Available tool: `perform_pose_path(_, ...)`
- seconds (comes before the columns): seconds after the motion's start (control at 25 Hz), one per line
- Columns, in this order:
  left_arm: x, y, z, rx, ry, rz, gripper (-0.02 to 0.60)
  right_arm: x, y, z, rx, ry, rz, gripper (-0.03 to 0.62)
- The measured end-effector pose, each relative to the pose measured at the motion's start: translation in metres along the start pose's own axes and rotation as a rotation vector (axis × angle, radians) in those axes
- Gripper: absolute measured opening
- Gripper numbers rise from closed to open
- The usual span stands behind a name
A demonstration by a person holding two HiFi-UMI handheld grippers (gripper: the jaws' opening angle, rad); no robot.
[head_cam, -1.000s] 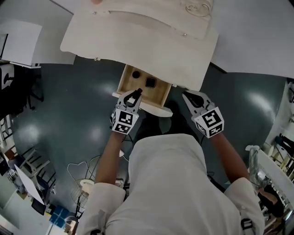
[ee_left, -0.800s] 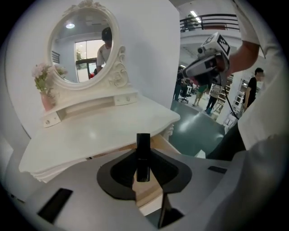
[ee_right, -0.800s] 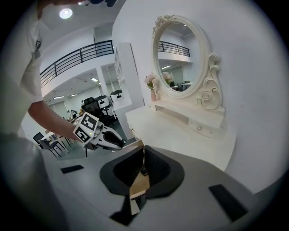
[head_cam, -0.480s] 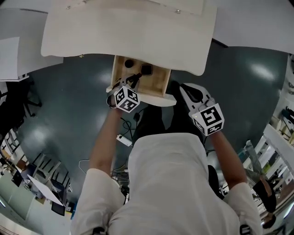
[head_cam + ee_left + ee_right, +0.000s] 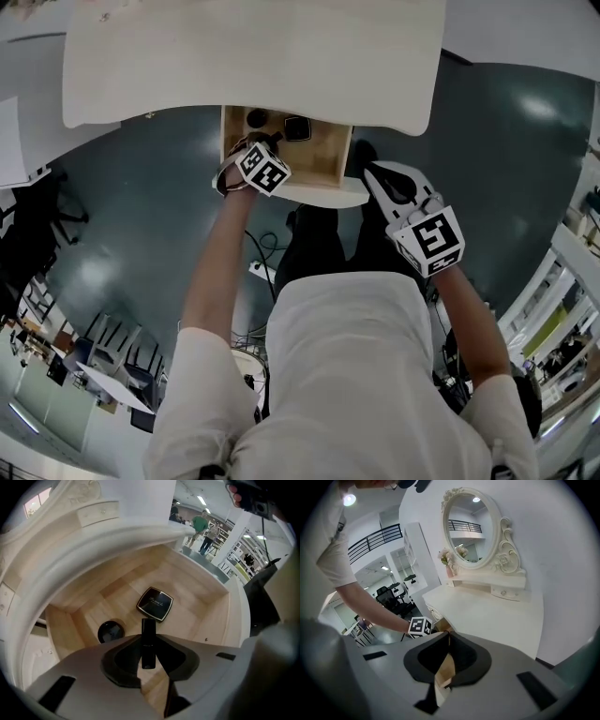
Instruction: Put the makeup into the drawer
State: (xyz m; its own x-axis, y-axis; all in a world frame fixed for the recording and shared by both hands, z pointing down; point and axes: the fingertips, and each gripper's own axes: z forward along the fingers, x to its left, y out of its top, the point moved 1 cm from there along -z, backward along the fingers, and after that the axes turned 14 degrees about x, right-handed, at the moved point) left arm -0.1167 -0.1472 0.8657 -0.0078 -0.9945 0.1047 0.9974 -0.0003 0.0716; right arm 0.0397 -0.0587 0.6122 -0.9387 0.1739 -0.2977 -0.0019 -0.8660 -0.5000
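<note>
1. Done: the drawer (image 5: 323,155) stands pulled out from under the table (image 5: 253,56). Two pieces of makeup already lie on its wooden floor, a square black compact (image 5: 155,603) and a round black pot (image 5: 111,631), a little apart from each other.
2. In hand: the left gripper (image 5: 251,150) points steeply down into the drawer with its jaws clamped on a dark lipstick (image 5: 148,634). The lipstick hangs over the drawer floor, its far end just short of the compact. Whether it touches the wood cannot be told.
3. Idle: the right gripper (image 5: 382,178) hovers by the drawer's right front corner with its jaws together and nothing between them.
4. Left, as a judgement: lower the lipstick to the bare wood between pot and compact, open the jaws and lift clear.
5. Unknown: no more makeup shows on the visible part of the table, so this may be the last piece. The task names no closing of the drawer.
</note>
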Motion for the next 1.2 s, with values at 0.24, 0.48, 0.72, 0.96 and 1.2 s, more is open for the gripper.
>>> perform_pose_path(0.24, -0.002, -0.003, 0.019, 0.096, -0.033, 0.009, 0.101, -0.004, -0.002, 0.0, 0.001, -0.008, 0.016, 0.031)
perform_pose_path(0.48, -0.003, 0.0, 0.019, 0.096, -0.06, 0.01, 0.138, -0.005, -0.002, -0.001, 0.002, -0.019, 0.012, 0.031)
perform_pose_path(0.72, -0.004, -0.004, -0.007, 0.047, -0.02, 0.0, 0.143, 0.002, 0.007, -0.013, -0.005, -0.034, -0.01, 0.031)
perform_pose_path(0.96, 0.007, -0.005, -0.061, -0.117, 0.02, -0.099, 0.132, 0.008, 0.019, -0.025, -0.03, -0.079, -0.059, 0.031)
perform_pose_path(1.2, 0.006, -0.005, -0.132, -0.324, 0.08, -0.219, 0.067, 0.012, 0.021, -0.049, -0.056, -0.134, -0.086, 0.031)
